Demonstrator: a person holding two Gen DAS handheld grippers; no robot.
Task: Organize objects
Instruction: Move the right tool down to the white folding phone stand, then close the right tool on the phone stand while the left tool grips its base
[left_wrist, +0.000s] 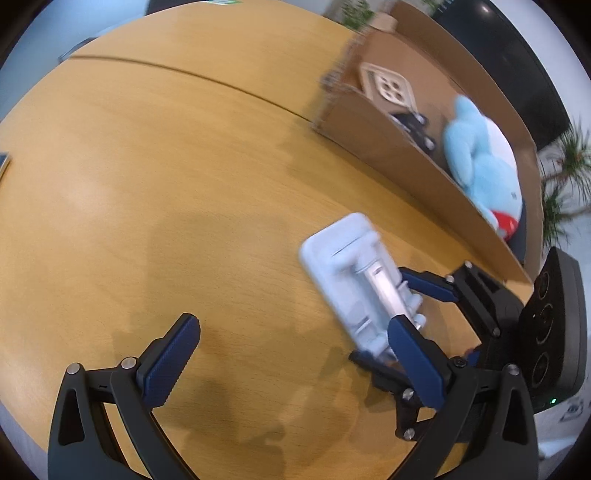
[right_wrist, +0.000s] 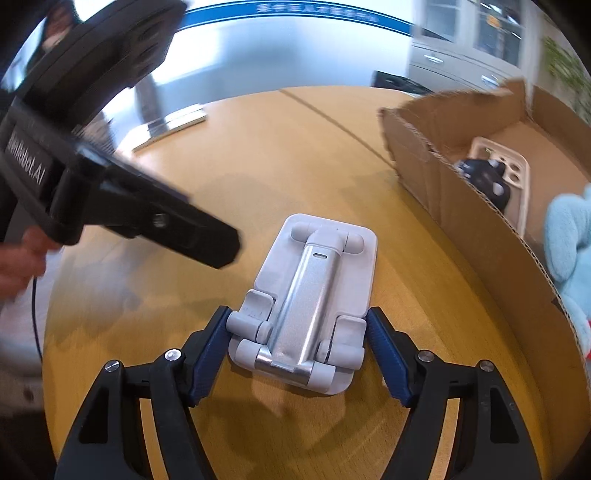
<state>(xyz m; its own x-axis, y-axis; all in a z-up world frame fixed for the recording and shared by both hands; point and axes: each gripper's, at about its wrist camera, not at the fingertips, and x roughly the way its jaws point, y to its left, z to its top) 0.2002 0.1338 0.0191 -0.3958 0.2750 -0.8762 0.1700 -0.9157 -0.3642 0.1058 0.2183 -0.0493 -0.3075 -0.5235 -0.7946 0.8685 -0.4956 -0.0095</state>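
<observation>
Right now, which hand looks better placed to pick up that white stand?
The right tool: its open pads bracket the white phone stand on the table. The left tool hangs open beside it.

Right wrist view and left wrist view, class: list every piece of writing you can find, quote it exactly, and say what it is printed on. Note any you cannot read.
"WeiRobot.AI": my best reading, white letters running sideways on the black body of the left hand-held gripper, right wrist view; first letters blurred.
White characters on the blue wall band: too blurred to read.
Left wrist view: no readable text.
</observation>
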